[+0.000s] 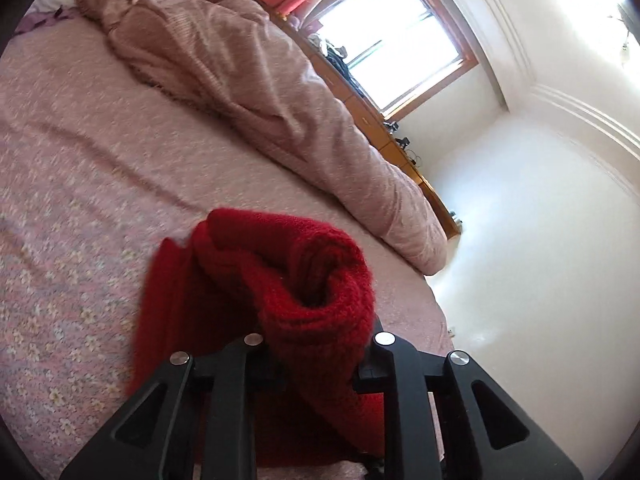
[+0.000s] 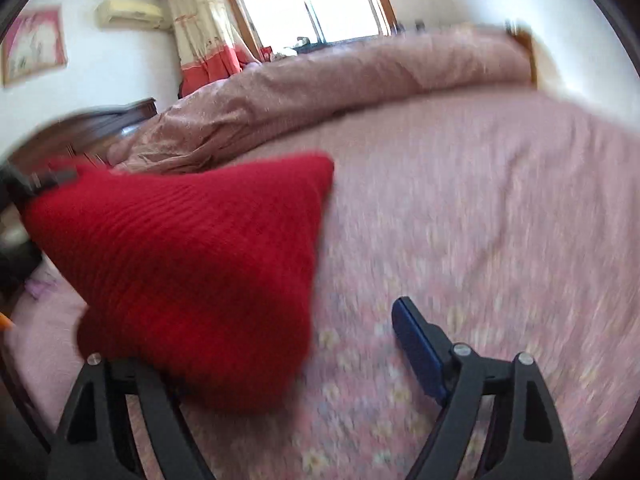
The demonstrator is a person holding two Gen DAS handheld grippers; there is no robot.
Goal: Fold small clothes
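Bedspread [image 2: 480,208] in pink florals fills both views, a rumpled duvet [image 1: 248,80] heaped behind. Red knit garment [image 1: 304,280] hangs bunched above it — pinched in the left gripper [image 1: 316,344]. Right gripper [image 2: 280,360] gapes wide, holding nothing.

Daylight floods a bedroom through a window [image 1: 394,36] that is blown out to pure white in both fisheye views, washing the walls [image 1: 532,240] with glare. The left wrist picture is fairly sharp, though the red knitted garment [image 1: 304,276] close to the lens is soft, with deep shadow in its folds. The right wrist picture is smeared by motion blur across the floral bedsheet [image 2: 460,220] and the garment's edges. Straight lines bow towards the dark, vignetted corners of each frame.
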